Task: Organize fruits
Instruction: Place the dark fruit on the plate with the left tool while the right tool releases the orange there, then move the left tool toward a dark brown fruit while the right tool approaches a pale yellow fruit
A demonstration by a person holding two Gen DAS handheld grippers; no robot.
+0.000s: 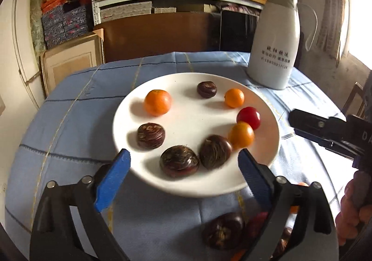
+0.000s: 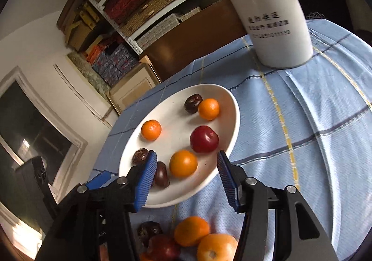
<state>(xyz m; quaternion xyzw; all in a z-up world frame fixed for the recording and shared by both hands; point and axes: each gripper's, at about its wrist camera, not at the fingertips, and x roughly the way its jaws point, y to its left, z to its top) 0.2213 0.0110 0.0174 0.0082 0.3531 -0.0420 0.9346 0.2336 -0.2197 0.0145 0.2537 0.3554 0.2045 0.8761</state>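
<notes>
A white plate (image 1: 186, 117) (image 2: 172, 121) on the blue checked cloth holds several fruits: oranges (image 1: 157, 102), a red fruit (image 1: 248, 117) (image 2: 204, 139) and dark brown chestnut-like ones (image 1: 179, 161). My left gripper (image 1: 183, 156) hangs open and wide over the plate's near edge, its pads clear of the two brown fruits below. My right gripper (image 2: 186, 156) is open over the plate's right side. An orange (image 2: 183, 163) lies between its fingers untouched. It appears from the side in the left wrist view (image 1: 325, 131).
More loose fruit lies on the cloth in front of the plate: oranges (image 2: 191, 230), a red one (image 2: 162, 249) and brown ones (image 1: 224, 230). A tall white jug (image 1: 274, 52) (image 2: 274, 17) stands behind the plate at the right. Shelves of boxes fill the back wall.
</notes>
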